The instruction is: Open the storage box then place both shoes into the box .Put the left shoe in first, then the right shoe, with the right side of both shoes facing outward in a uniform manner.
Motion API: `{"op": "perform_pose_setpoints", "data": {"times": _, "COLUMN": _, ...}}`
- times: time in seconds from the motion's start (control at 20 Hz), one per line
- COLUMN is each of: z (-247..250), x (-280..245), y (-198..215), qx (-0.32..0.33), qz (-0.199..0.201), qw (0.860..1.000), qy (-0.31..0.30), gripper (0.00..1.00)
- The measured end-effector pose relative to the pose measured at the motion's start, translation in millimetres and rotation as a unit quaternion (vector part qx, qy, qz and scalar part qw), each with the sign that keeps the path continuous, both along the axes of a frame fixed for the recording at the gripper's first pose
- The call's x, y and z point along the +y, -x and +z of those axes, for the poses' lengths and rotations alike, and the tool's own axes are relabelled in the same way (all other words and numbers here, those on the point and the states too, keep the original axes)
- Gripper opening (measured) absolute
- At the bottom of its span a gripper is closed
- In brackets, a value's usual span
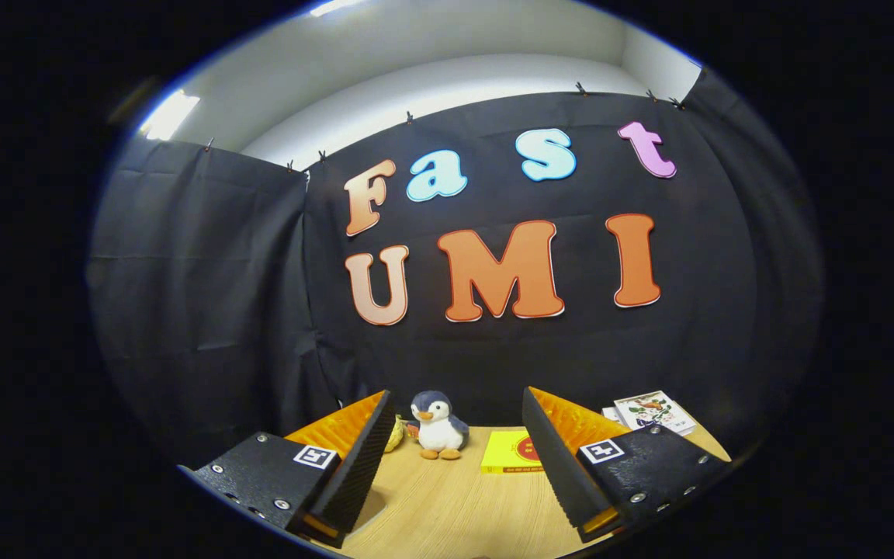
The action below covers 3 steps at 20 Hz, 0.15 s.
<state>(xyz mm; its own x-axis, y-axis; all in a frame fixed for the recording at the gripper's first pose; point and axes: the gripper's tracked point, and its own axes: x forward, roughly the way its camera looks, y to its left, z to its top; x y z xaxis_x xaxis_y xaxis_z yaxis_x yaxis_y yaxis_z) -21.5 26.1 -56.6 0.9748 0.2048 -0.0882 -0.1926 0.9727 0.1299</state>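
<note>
The claw point(451, 473) stands with its two fingers wide apart and nothing between them, raised above the wooden counter point(447, 512) and aimed level at the back wall. Beyond the fingertips, along the counter's far edge, sit a small plush penguin point(438, 425), a flat yellow book point(511, 452) just to its right, and a stack of printed cards point(655, 411) toward the far right corner. A small yellowish item peeks from behind one finger, next to the penguin; what it is I cannot tell.

As for the storage box and the two shoes, I cannot place them from this angle: the camera looks over the counter's far strip, and the near part lies under the fingers. So how far the job stands cannot be judged here; this pose would suit a pause before reaching as well as one after letting go.

To work well from this stance, I judge the claw should tilt downward to bring the near counter into sight, keeping the fingers spread until the target is squarely between them.
</note>
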Motion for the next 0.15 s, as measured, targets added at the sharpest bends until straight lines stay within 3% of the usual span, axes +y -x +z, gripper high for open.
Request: {"op": "perform_pose_setpoints", "data": {"times": 0.15, "z": 7.8, "x": -5.9, "y": 3.6, "qx": -0.025, "qz": 0.002, "qw": 1.0, "qy": 0.006, "gripper": 0.98}}
